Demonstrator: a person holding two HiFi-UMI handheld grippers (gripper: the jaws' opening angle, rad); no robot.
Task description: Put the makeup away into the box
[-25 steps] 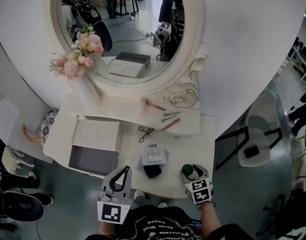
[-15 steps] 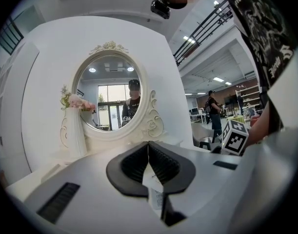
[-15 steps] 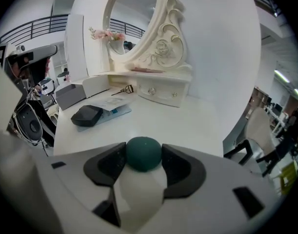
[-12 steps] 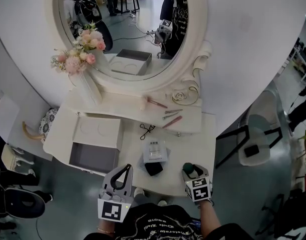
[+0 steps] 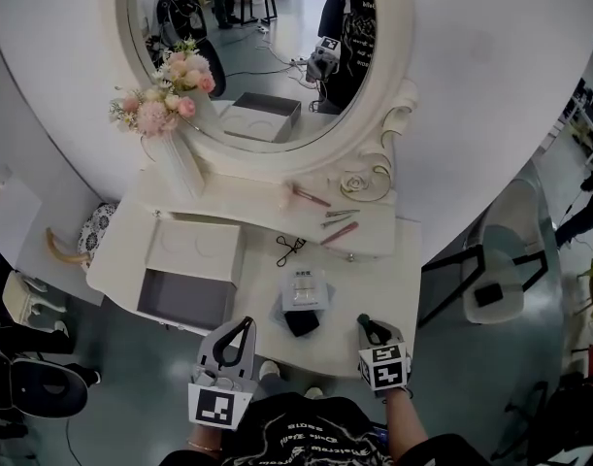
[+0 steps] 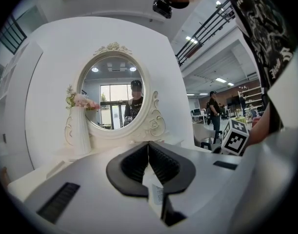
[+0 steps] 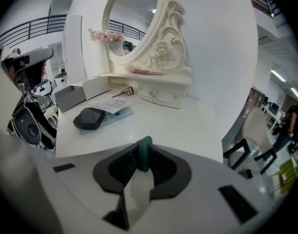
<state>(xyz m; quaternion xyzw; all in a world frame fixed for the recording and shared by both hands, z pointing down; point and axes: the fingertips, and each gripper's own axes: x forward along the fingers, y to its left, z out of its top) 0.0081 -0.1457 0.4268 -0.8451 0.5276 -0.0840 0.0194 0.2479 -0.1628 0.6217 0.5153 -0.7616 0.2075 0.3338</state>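
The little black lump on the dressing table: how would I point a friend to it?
Find the white dressing table under the oval mirror. Near its front edge lies a clear packet, and the black case sits at that packet's near end. It is the only solid black item there.

Dresser layout, from my side.
Box [image 5: 184, 301] at table [image 5: 378, 275] L edge; pouch [image 5: 299, 322] centre, packet [image 5: 305, 289] just behind it; vase [image 5: 182, 163] L on back shelf [image 5: 247, 212]. My L gripper [image 5: 240, 330] at near edge; R gripper [image 5: 364, 324], puff [image 7: 145, 152] in it, right of pouch.

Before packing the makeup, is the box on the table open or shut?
Open: the box shows its bare grey inside, lid lying beside it.
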